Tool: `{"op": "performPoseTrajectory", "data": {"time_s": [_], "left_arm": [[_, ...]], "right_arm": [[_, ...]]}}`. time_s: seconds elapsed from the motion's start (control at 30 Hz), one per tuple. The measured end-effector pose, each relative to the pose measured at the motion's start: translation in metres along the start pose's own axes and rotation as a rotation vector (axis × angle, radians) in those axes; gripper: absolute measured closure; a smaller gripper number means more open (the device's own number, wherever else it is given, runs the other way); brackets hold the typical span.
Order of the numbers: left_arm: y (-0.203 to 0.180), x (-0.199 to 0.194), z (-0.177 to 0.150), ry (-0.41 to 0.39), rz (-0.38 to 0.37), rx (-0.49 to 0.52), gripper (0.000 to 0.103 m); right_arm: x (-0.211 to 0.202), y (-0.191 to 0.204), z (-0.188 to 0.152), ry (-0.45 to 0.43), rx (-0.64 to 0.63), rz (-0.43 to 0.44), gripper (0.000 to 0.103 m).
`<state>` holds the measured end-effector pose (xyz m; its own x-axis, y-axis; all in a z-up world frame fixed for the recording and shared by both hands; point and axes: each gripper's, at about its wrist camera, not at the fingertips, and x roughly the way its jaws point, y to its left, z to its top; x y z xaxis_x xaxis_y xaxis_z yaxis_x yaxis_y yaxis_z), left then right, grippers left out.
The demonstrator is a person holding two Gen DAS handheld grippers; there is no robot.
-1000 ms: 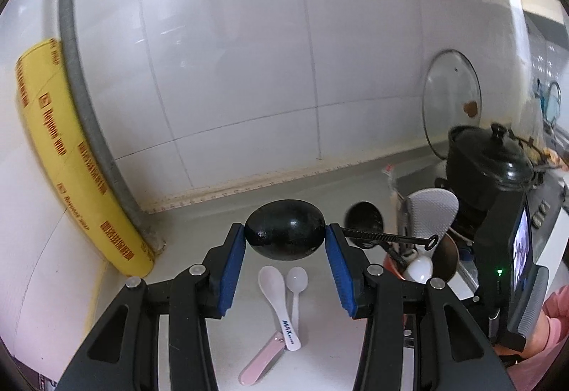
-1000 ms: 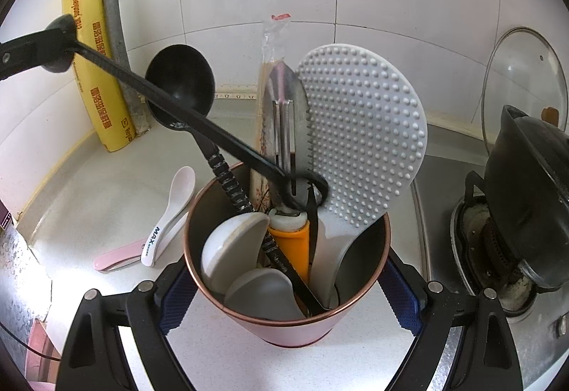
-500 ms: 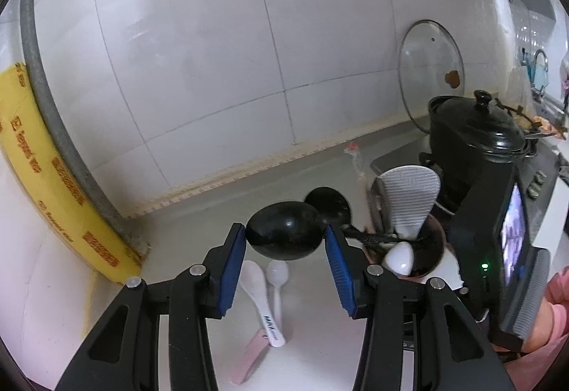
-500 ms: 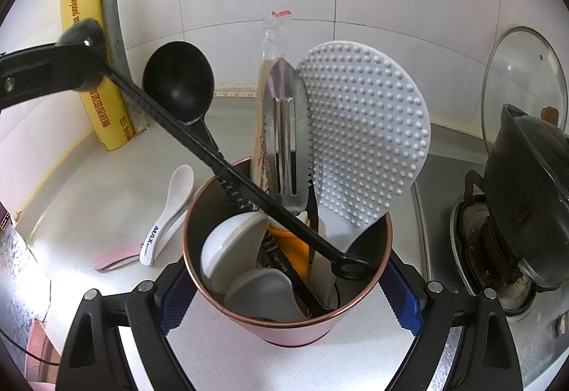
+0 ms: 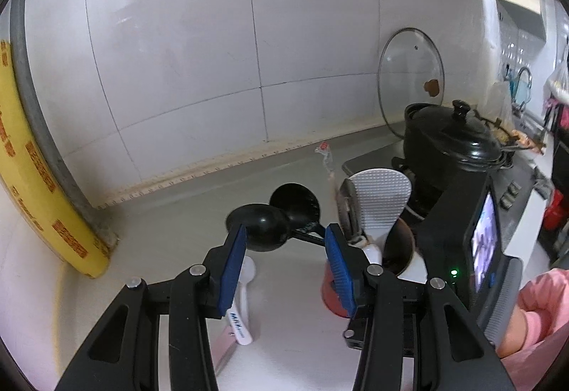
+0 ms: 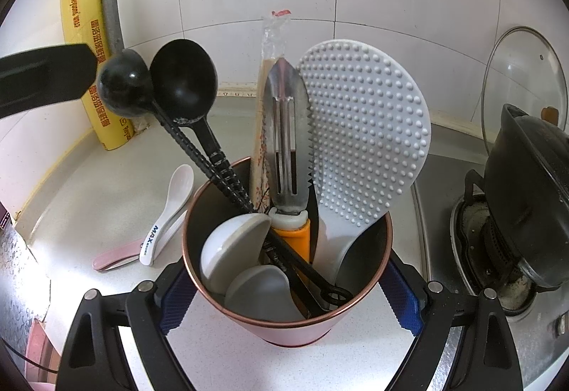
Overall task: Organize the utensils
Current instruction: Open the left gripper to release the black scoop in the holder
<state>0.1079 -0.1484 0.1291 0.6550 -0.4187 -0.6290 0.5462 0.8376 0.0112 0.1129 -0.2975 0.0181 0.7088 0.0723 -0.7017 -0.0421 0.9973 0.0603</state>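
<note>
While the right gripper (image 6: 284, 288) stayed clamped around the copper-rimmed utensil cup (image 6: 249, 311), its blue pads pressed to either side of the cup wall, the black ladle (image 6: 122, 92) went from hanging across the cup mouth to standing inside it. A second ago its looped handle end hovered near the middle of the cup; half a second ago it sat lower, by the front rim; at this moment it had slid down against the inner wall by the near rim, the ribbed shaft leaning out to the left beside a second black ladle (image 6: 185, 81). The left gripper (image 5: 284, 257) was tilted lower, and its jaws were only partly open, with the ladle's bowl resting between the pads (image 5: 233, 270); whether they still pinched it or merely flanked it could not be told. A dimpled rice paddle (image 6: 362, 131), a serrated steel peeler (image 6: 286, 142) and pale spoons shared the cup. In my judgement this ladle was as good as stowed and only needed letting go. A white spoon (image 6: 167, 213) and a pink spoon (image 6: 113, 257) lay on the counter (image 6: 89, 184) to the cup's left, still unsorted.
</note>
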Motion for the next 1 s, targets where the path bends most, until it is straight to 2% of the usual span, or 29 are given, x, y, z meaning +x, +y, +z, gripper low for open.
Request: {"op": "performPoseTrajectory", "data": {"time_s": [0.23, 0.37, 0.43, 0.57, 0.7, 0.77, 0.83, 0.9, 1.0], "left_arm": [[0.003, 0.009, -0.004, 0.031, -0.092, -0.055, 0.055], [0.012, 0.004, -0.003, 0.004, -0.072, -0.09, 0.055], [0.027, -0.001, -0.002, -0.024, -0.058, -0.151, 0.055], [0.07, 0.004, -0.007, -0.039, -0.026, -0.358, 0.055], [0.11, 0.028, -0.021, 0.012, -0.033, -0.586, 0.055], [0.115, 0.042, -0.024, 0.053, -0.041, -0.629, 0.055], [0.11, 0.049, -0.025, 0.066, -0.074, -0.63, 0.055], [0.099, 0.049, -0.022, 0.051, -0.121, -0.594, 0.055], [0.086, 0.048, -0.017, 0.037, -0.148, -0.541, 0.055]], "right_arm": [[-0.001, 0.001, -0.001, -0.003, -0.003, -0.001, 0.01], [-0.002, 0.0, -0.001, -0.005, -0.004, 0.0, 0.01], [-0.002, 0.0, -0.001, -0.006, -0.004, -0.001, 0.01], [-0.002, 0.001, -0.001, -0.005, -0.003, 0.001, 0.01], [-0.002, -0.001, -0.001, -0.006, -0.002, 0.002, 0.01], [-0.002, -0.001, -0.001, -0.004, -0.004, 0.0, 0.01], [-0.002, -0.001, 0.0, -0.003, -0.008, 0.0, 0.01], [-0.002, 0.001, 0.0, -0.004, -0.012, -0.001, 0.01], [0.0, 0.002, 0.0, -0.001, -0.014, -0.003, 0.01]]}}
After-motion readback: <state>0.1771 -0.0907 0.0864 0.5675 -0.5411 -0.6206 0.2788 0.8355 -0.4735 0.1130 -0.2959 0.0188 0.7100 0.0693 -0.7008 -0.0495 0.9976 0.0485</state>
